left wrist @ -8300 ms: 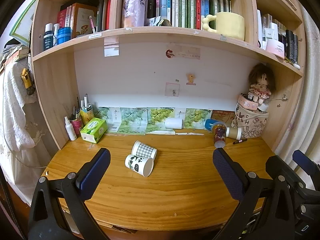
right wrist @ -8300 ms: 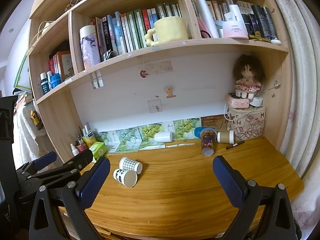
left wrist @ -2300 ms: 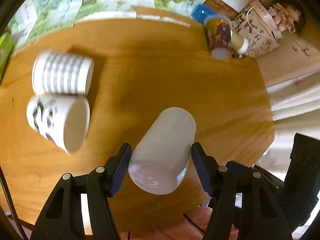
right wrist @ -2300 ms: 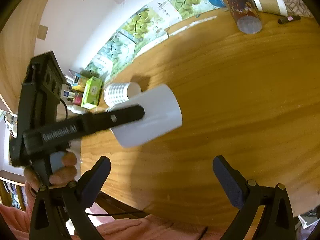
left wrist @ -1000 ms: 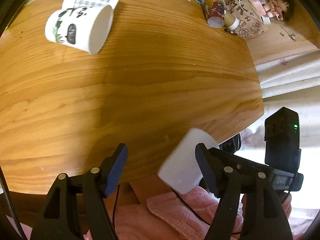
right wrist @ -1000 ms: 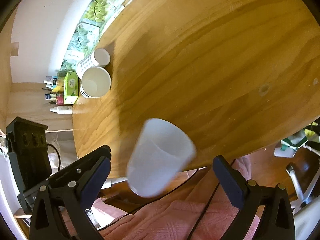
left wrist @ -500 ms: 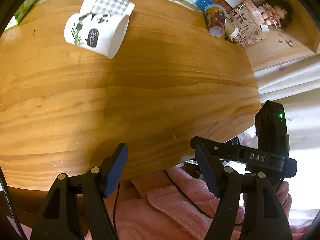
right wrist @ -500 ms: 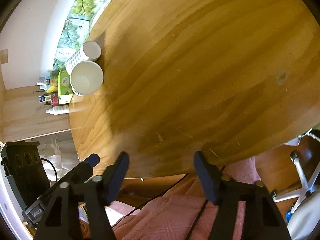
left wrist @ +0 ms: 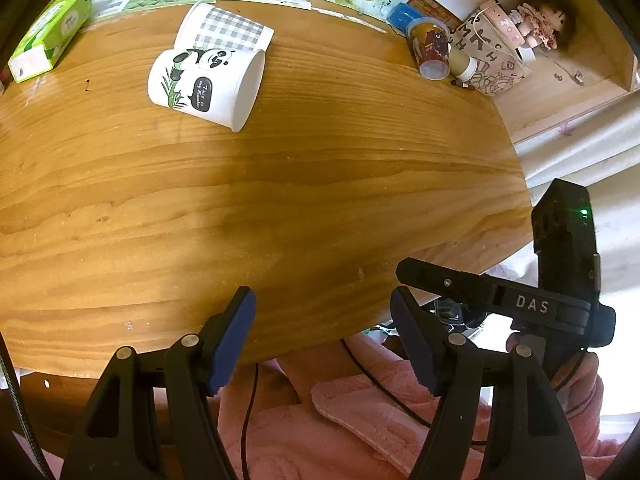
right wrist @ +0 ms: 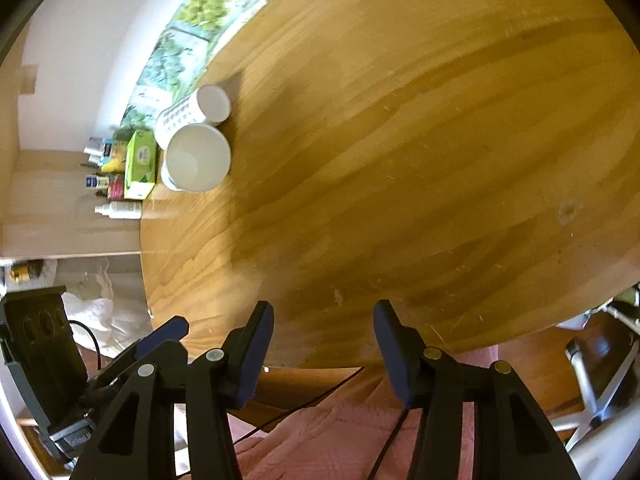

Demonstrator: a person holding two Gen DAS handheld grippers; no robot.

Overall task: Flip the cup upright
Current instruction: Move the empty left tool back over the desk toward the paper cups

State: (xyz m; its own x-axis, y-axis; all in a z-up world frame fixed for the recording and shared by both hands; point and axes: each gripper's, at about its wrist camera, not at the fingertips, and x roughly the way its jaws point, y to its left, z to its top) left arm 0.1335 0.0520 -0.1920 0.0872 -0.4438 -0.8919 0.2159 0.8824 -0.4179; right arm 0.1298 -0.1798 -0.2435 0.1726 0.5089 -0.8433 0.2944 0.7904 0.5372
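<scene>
A white panda-print cup lies on its side on the wooden desk, mouth to the right; it also shows in the right wrist view, mouth toward the camera. A grey-checked cup lies on its side just behind it, also seen in the right wrist view. My left gripper is open and empty over the desk's front edge. My right gripper is open and empty, also at the front edge. No plain white cup is in view.
A green tissue box sits at the back left. A blue-lidded printed cup and a brown tube lie at the back right by a patterned bag with a doll. Pink clothing lies below the desk edge.
The plain white cup held in my left gripper 2.3 s ago passed out of both views and is gone. Both grippers stay open; the right gripper's jaws have narrowed since a second ago.
</scene>
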